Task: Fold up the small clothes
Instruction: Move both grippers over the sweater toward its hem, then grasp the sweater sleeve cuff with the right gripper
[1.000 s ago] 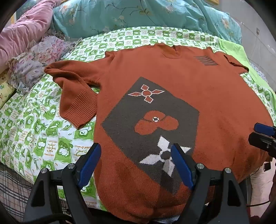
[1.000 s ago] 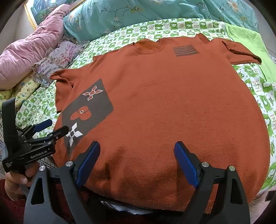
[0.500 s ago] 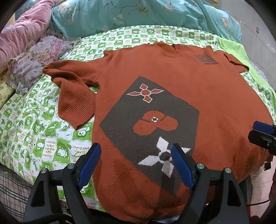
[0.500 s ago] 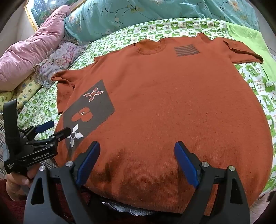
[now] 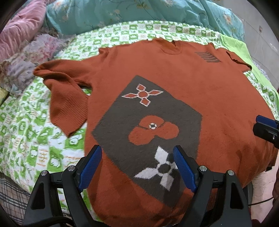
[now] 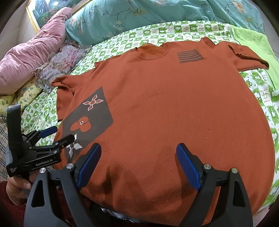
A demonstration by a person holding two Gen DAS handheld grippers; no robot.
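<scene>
A rust-orange knitted sweater (image 5: 200, 90) (image 6: 165, 108) lies spread flat on the bed, neck away from me. It has a dark grey patch with flower shapes (image 5: 148, 125) (image 6: 89, 118) and a small striped badge (image 6: 190, 55) near the collar. Its left sleeve (image 5: 66, 97) is folded back on itself; the right sleeve (image 6: 247, 57) lies across the shoulder. My left gripper (image 5: 136, 155) (image 6: 57, 134) hovers open over the hem by the grey patch. My right gripper (image 6: 138, 153) hovers open over the plain hem; its tips (image 5: 265, 125) show at the left wrist view's right edge. Neither holds cloth.
The bed has a green-and-white frog-print sheet (image 5: 34, 132) (image 6: 183, 29). A teal floral quilt (image 6: 139, 14), a pink quilt (image 6: 34, 52) and a ruffled floral cloth (image 5: 29, 59) are piled at the far left. A lime-green cloth (image 6: 252, 41) lies at the far right. A hand (image 6: 15, 188) grips the left tool.
Almost nothing has moved; both grippers stay open over the hem, and the views have crept very slightly forward over the sweater.
</scene>
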